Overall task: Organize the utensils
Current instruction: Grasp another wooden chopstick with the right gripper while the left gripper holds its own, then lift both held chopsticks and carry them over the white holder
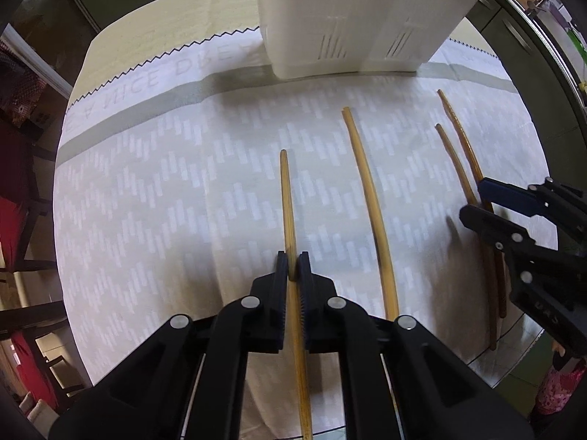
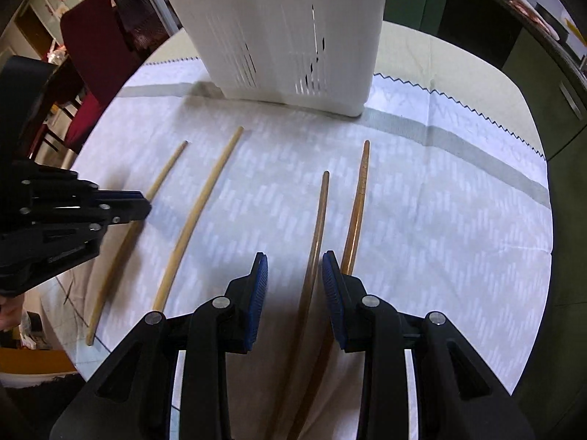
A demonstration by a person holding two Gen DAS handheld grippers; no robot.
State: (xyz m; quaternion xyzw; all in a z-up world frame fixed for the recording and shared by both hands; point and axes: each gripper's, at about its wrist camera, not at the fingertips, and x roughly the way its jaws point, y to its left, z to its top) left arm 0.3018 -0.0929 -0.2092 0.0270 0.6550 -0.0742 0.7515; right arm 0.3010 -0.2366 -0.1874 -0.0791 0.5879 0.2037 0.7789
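Observation:
Several wooden chopsticks lie on a white patterned cloth (image 1: 165, 183). My left gripper (image 1: 292, 266) is shut on a light chopstick (image 1: 287, 190), which lies low over the cloth; it shows at the left in the right wrist view (image 2: 167, 174). A second light chopstick (image 1: 370, 198) lies to its right. My right gripper (image 2: 294, 275) is open, its jaws around a dark brown chopstick (image 2: 318, 220), with another dark chopstick (image 2: 357, 205) just outside the right finger. A white slotted utensil holder (image 1: 367, 14) stands at the far edge (image 2: 286, 29).
The table (image 1: 154, 40) is round with a cream top beyond the cloth. Red chairs (image 2: 95, 36) stand at the left. Dark green cabinets (image 2: 477, 18) run along the back right. The cloth's front edge hangs over the table edge near me.

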